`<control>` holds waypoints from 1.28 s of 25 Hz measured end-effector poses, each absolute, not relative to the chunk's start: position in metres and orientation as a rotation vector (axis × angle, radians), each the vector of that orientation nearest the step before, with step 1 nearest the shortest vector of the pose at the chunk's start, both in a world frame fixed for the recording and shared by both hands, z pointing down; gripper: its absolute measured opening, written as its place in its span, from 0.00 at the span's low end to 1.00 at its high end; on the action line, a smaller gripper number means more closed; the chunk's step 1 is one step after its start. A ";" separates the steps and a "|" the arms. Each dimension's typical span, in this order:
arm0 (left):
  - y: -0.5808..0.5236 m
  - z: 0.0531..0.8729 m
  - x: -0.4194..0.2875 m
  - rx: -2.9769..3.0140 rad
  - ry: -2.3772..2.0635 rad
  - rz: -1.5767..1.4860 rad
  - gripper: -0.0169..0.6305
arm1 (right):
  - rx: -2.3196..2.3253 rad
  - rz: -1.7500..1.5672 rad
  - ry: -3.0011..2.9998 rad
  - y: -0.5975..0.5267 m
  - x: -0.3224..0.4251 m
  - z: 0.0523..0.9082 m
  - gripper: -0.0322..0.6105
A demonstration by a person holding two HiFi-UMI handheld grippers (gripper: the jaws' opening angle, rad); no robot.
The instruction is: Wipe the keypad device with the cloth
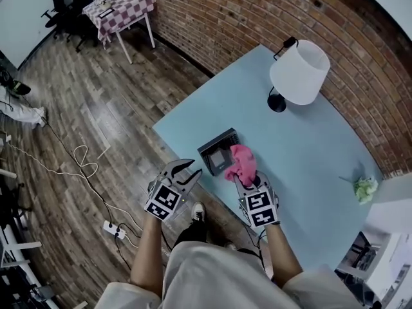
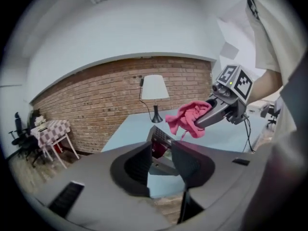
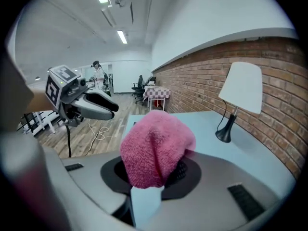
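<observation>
Desk (image 1: 315,153): light blue, beside a brick wall; a lamp (image 1: 299,73) stands at its far side.
Keypad (image 1: 217,150): lies near the desk's near left edge.
Cloth (image 1: 241,164): pink, bunched over the keypad's right side.
Right gripper (image 1: 244,180): jaws clamped on the cloth.
Left gripper (image 1: 192,170): jaws apart, empty, just left of the keypad, which shows beyond their gap.

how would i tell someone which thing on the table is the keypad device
Start at the light blue table beside the brick wall. Near its front edge, far from the white lamp, sits the keypad device. It is the only dark, boxy thing there, with a pink cloth beside it.
</observation>
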State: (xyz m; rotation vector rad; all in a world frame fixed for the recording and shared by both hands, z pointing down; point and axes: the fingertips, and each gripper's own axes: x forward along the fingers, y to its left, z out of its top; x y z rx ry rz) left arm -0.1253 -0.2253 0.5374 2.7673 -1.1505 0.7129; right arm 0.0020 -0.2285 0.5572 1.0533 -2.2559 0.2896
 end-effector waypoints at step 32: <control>-0.007 0.388 -0.045 2.484 -1.938 0.439 0.04 | 1.028 -0.040 -2.632 -0.061 0.106 0.370 0.22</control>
